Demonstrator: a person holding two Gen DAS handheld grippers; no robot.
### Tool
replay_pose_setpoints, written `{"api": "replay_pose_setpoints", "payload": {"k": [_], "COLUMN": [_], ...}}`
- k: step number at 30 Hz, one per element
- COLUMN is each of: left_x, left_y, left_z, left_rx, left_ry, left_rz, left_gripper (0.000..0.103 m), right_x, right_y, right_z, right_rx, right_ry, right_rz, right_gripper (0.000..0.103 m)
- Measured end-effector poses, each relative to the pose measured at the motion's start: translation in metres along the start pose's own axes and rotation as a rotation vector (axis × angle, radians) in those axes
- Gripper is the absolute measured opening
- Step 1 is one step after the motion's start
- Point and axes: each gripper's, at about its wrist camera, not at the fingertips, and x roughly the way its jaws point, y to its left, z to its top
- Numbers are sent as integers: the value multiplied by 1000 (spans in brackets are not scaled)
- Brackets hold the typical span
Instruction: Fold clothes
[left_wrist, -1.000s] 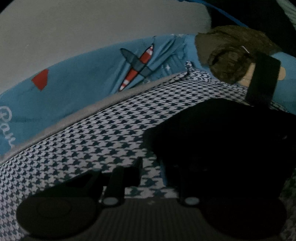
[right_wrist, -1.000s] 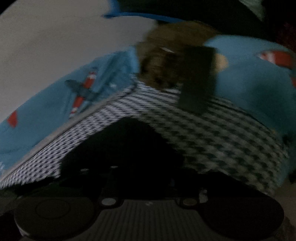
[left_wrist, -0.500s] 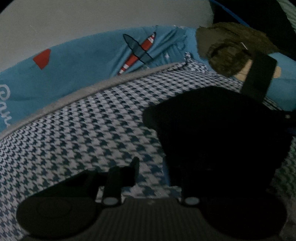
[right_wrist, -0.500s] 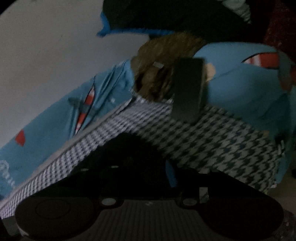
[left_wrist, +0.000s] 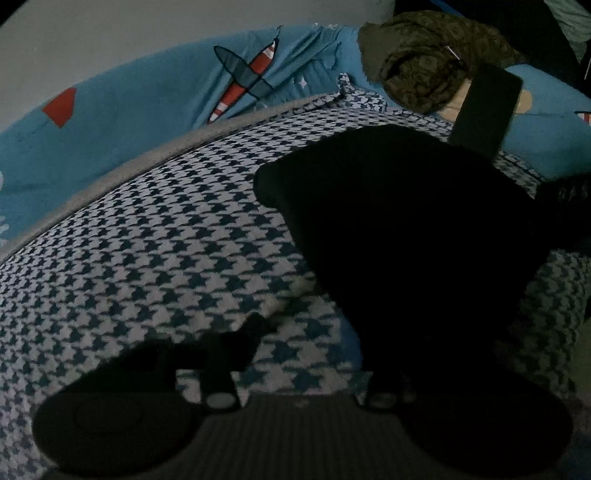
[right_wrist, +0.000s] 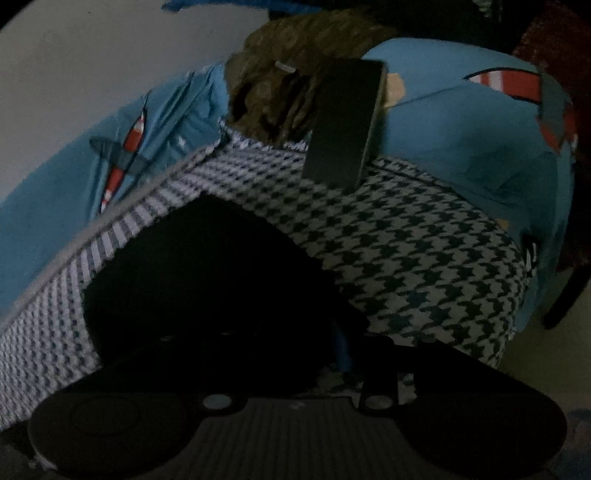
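Jaws of the left gripper (left_wrist: 314, 332) are opening, and from its own camera the near finger (left_wrist: 255, 332) shows as a dark blur above checked cloth, with nothing plainly pinched between the two sides. The other side merges into a black garment (left_wrist: 399, 236) that fills the right half of that view, so I cannot tell whether that finger touches it. On the right gripper (right_wrist: 295, 350) both fingers are lost in the same black garment (right_wrist: 207, 280), which covers the lower left of its view; how those jaws stand, and whether they grip the cloth, I cannot tell. A short blue strip shows just at the garment's right edge there.

Under both grippers lies a houndstooth cloth (left_wrist: 147, 251), dark on white, spread wide and fairly flat. Its far edge is bound by a grey band (left_wrist: 155, 155) that runs in a curve from the lower left up toward the middle. Beyond that band is a blue sheet (left_wrist: 147, 96) printed with a red and grey aeroplane (left_wrist: 243, 77). To the left the checked cloth is bare and open. At the far right corner of the cloth sits a crumpled olive-brown garment (left_wrist: 424, 62), and a flat dark phone-like slab (left_wrist: 484, 110) leans beside it, its lower end resting on the checked cloth. From the right gripper's camera the cloth's right edge drops to a pale floor (right_wrist: 535, 369).
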Motion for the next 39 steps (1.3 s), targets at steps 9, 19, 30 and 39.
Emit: {"api": "replay_pose_setpoints", "payload": {"k": [9,19,30,39], "left_x": [-35,-66,-89,-106], "left_y": [11,19,20,24], "left_z": [-14,-23,-31,-39], "left_rx": [-11,-29,-32,-42], "left_ry": [23,54,81,122], "left_rz": [4,-2,4,17], "left_gripper": [64,75,101,103], "right_x": [-29,-37,-61,-81], "right_y": [8,10,10,3], "right_z": [-4,-15,-30,-46], "right_rx": [-42,-6,-41,-44], "right_ry": [-32,62,89,101], "right_rz": [32,78,73,54], "right_gripper": [45,63,77,83]}}
